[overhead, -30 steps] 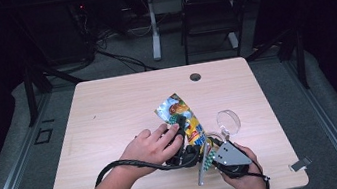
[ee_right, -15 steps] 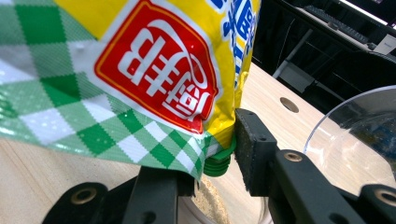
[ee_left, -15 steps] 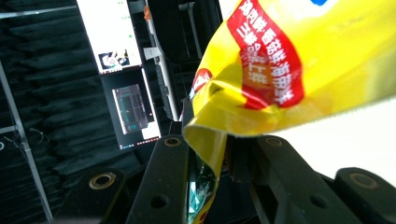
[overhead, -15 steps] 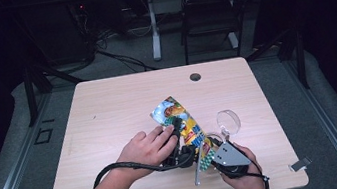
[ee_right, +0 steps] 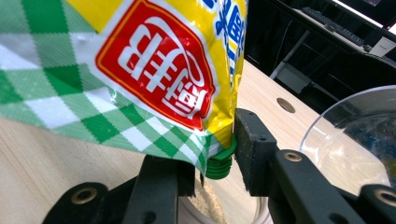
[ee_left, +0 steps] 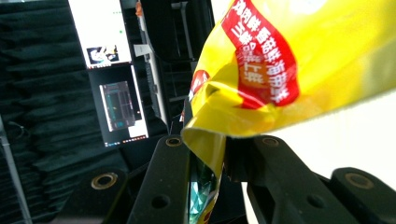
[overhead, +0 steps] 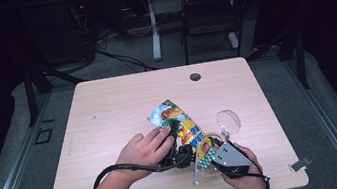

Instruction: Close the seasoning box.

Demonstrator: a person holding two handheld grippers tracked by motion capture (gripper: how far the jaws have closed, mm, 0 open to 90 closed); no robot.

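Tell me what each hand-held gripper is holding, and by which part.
Both hold the same yellow pouch. The left hand-held gripper, whose jaws have just been closing, pinches a folded edge of the pouch; the right hand-held gripper clamps its green spout.

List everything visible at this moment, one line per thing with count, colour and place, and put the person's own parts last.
pouch: one, yellow with red labels and green-white check, lying slantwise mid-table, gripped at both ends.
spout: one, green, at the pouch's corner, between the right gripper's jaws.
clear bowl: one, transparent, on the table right of the pouch.
table: one, light wood, with a dark round hole near its far edge.
chair: one, dark, on the floor beyond the table.
monitors: two, lit, against a dark curtain in the left gripper view.
left gripper: one, black, jaws pinching a folded edge of the pouch and just closing further.
right gripper: one, black with grey plate, jaws around the spout.
hands: two, entering from the near edge.
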